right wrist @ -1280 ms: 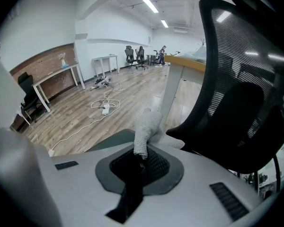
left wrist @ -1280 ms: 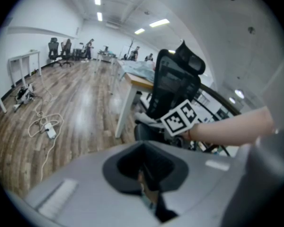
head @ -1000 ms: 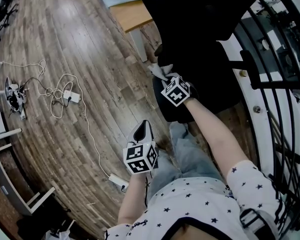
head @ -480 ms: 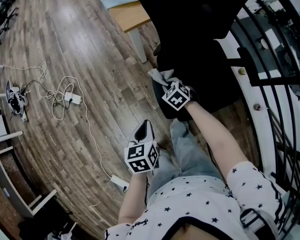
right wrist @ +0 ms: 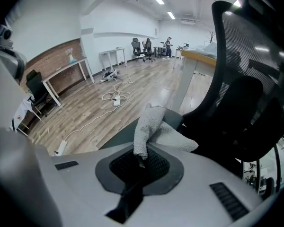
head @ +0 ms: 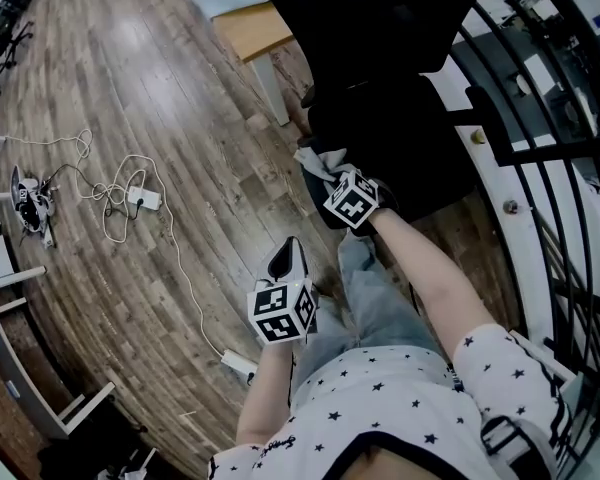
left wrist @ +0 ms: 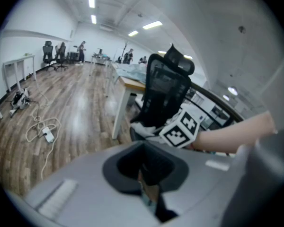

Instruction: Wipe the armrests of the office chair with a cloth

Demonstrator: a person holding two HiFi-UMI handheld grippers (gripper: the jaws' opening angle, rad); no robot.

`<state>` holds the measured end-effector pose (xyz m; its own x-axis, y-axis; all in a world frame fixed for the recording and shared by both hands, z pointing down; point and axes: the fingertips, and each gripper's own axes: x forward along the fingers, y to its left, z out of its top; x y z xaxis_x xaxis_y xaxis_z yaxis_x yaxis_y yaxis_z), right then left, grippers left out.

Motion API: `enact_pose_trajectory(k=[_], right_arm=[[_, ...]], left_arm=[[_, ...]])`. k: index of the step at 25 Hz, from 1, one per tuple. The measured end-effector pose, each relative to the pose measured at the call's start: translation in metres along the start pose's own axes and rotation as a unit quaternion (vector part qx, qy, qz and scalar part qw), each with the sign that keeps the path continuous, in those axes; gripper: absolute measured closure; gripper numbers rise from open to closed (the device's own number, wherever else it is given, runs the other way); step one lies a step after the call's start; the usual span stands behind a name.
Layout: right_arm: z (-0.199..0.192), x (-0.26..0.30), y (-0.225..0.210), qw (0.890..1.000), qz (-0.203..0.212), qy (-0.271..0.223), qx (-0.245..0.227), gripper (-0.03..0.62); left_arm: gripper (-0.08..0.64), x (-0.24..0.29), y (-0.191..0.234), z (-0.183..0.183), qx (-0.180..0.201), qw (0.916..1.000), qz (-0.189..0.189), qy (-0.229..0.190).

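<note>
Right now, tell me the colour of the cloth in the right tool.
The cloth is light grey, clearest in the right gripper view.

No legible text or labels.

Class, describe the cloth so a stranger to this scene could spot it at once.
Find the black mesh-backed office chair. On its dark armrest beside the open floor rests a pale grey, fuzzy cloth, pinched in the right gripper. It is the only soft, light thing against the chair's dark parts.
</note>
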<state>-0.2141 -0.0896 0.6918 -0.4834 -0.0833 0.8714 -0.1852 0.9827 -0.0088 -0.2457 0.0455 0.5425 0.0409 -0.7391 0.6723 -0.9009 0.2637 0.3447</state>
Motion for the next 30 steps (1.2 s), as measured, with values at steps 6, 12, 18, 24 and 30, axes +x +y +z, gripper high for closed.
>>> enact_pose_trajectory(k=[6,12,18,24,30], right_arm=[[-0.014,-0.004,0.017,1.0,0.004,0.004,-0.002,0.565],[-0.023,-0.011,0.034,1.0,0.008,0.008,-0.003,0.565],[-0.033,-0.015,0.047,1.0,0.01,0.011,-0.008,0.565],[-0.042,-0.023,0.065,1.0,0.015,0.01,-0.005,0.565],[-0.054,-0.028,0.078,1.0,0.018,0.015,-0.008,0.565]], left_arm=[[0.557,-0.006,-0.004,-0.005,0.007,1.0,-0.004,-0.002],[0.557,-0.016,-0.005,-0.007,0.012,0.9999,-0.007,-0.004],[0.557,-0.022,-0.007,-0.012,0.014,0.9998,-0.012,-0.005],[0.557,-0.03,-0.011,-0.014,0.018,0.9997,-0.017,-0.006],[0.557,-0.034,-0.018,-0.019,0.023,0.9995,-0.022,-0.004]])
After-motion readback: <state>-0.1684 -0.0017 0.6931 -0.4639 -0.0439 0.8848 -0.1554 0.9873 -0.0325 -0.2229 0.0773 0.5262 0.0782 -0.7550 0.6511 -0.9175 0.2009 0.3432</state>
